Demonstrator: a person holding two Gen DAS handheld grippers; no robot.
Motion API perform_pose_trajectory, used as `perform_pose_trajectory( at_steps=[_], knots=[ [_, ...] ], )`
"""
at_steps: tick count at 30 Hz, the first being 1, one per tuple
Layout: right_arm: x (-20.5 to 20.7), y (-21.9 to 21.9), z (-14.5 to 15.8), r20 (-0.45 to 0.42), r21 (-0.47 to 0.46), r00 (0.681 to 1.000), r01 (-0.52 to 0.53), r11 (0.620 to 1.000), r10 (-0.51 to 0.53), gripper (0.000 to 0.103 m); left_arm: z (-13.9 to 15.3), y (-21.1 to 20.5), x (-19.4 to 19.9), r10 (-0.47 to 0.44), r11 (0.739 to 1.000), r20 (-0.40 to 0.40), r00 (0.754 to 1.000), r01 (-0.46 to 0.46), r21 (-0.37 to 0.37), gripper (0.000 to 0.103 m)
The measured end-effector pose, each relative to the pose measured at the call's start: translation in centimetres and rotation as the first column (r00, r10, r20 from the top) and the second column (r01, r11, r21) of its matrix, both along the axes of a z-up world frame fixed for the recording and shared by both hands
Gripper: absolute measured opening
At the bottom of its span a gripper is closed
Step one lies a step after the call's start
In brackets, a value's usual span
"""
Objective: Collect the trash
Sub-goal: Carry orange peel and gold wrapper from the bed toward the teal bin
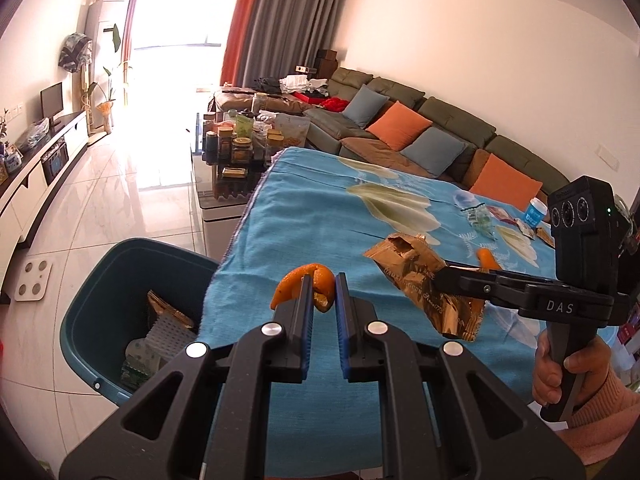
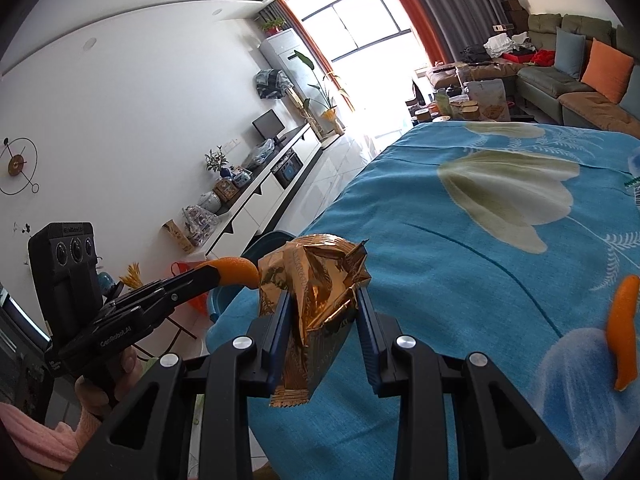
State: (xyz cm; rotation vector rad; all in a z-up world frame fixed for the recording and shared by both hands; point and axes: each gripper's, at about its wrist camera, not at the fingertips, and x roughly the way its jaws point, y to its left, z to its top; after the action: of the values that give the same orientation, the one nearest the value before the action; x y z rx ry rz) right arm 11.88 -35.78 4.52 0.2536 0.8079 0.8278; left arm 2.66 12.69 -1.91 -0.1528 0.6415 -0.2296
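Cloth (image 1: 304, 200), blue with pale flowers, covers the table and fills most of both views. Bin (image 1: 120, 280), teal, stands on the floor just beside the cloth's near-left corner; its far wall is cut off by the cloth edge, and the packets inside are too small to read. Wrapper (image 2: 316, 292), crumpled gold foil, sits clamped between the pads of the right gripper (image 2: 322, 300), lifted clear of the cloth; its printed text is creased and hard to make out. In the left wrist view the same wrapper (image 1: 420, 280) hangs from that gripper (image 1: 440, 276), near the cloth's front edge. Peel (image 1: 316, 284), an orange curl, is pinched at the tips of the left gripper (image 1: 322, 288), whose jaws stand nearly closed on it, above the cloth's corner next to the bin. A second peel strip (image 2: 622, 328) lies flat on the cloth, well apart from both grippers. Small litter (image 1: 504, 220) at the cloth's far right is blurred and partly hidden behind the right gripper's camera.
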Motion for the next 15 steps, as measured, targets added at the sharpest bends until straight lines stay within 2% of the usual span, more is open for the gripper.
perform_pose_trajectory(
  at_steps=[15],
  knots=[
    [0.6, 2.2, 0.3, 0.012, -0.01, 0.999, -0.048, 0.999, 0.048, 0.03, 0.4, 1.7, -0.3, 0.048, 0.999, 0.014, 0.999, -0.048, 0.005, 0.011]
  ],
)
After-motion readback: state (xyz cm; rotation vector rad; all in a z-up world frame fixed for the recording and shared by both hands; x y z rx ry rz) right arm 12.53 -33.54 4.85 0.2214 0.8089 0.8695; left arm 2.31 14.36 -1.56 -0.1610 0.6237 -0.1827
